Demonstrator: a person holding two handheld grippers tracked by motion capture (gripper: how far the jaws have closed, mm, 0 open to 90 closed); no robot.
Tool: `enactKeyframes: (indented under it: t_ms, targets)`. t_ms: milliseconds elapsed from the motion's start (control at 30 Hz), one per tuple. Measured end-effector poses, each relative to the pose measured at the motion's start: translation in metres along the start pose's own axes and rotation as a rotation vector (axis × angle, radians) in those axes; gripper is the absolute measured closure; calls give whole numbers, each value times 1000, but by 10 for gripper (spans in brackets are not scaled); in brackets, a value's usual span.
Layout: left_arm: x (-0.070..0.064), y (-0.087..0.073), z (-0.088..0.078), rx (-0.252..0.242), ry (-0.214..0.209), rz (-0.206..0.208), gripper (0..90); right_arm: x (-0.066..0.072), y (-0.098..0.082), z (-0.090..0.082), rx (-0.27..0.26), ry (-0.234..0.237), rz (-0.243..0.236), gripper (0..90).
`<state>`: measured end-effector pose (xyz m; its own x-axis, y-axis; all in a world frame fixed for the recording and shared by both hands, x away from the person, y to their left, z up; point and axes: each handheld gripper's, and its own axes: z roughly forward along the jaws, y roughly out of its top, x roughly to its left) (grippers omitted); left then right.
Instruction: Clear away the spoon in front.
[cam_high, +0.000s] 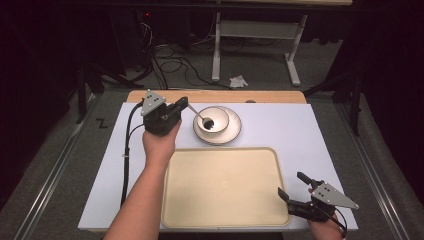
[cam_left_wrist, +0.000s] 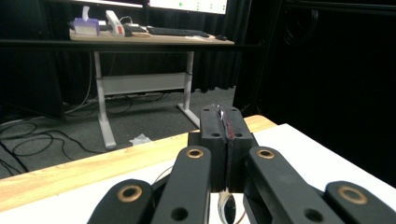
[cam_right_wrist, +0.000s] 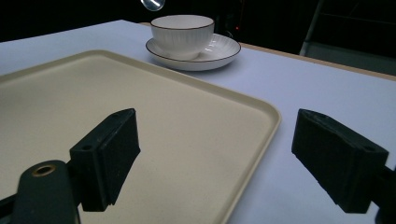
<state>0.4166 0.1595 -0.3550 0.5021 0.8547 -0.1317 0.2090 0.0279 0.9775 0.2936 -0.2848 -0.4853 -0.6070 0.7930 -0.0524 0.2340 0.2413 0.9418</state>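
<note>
Above the white cup (cam_high: 213, 120) at the far side of the table (cam_high: 300, 130), the left gripper (cam_high: 183, 104) is holding a small metal spoon (cam_high: 200, 117), its jaws pressed together on the thin handle (the handle's edge is showing as a bright sliver between the pads in the left gripper view). From the high view the spoon is slanting down to the right, and its bowl is hanging over the cup's dark opening; whether it is touching anything inside cannot be told. The cup is sitting upright in the middle of its saucer (cam_high: 235, 131), both white with a thin dark rim line and faint ribbing, just beyond the far edge of the cream tray (cam_high: 225, 200). Seen from the right gripper view, the spoon's polished bowl (cam_right_wrist: 152, 4) is hovering above the cup (cam_right_wrist: 182, 28).

The right gripper (cam_high: 291, 188) is resting at the tray's near right corner, its jaws standing spread with nothing between them.

Doing this step well is likely calling for a steady wrist: keeping the pinch firm on so slim a handle, keeping the spoon's bowl centred over the cup, and avoiding a knock against the rim that could shift the cup on its saucer.
</note>
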Motion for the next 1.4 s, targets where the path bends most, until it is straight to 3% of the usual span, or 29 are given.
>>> enactKeyframes:
  t_ms: [367, 433, 467, 500, 533, 633, 733, 767, 1133, 1400]
  targets:
    - [-4, 3, -37, -31, -4, 24, 896, 0, 0, 0, 0, -2, 1, 159]
    - [-6, 1, -41, -44, -15, -15, 895, 1, 0, 0, 1, -2, 3, 159]
    - [-9, -1, -42, -65, -28, -65, 896, 1, 1, 1, 1, -2, 4, 158]
    - [-10, -3, -43, -85, -28, -84, 896, 1, 1, 1, 1, -3, 3, 159]
    - [-7, -5, -47, -70, -17, -48, 895, 1, 1, 1, 0, -2, 0, 159]
    - [-6, -9, -52, -70, -15, -43, 896, 1, 1, 1, 1, 0, 2, 159]
    - [-5, -19, -60, -70, -22, -51, 896, 1, 1, 1, 0, 0, -4, 159]
    - [-2, -26, -69, -33, -28, -12, 896, 1, 1, 1, 1, -3, -4, 158]
    - [-5, -71, -96, -17, -56, -43, 896, 2, 1, 3, 8, -9, 0, 157]
    - [-10, -92, -108, -10, -75, -49, 896, 2, 0, 4, 9, -6, -10, 157]
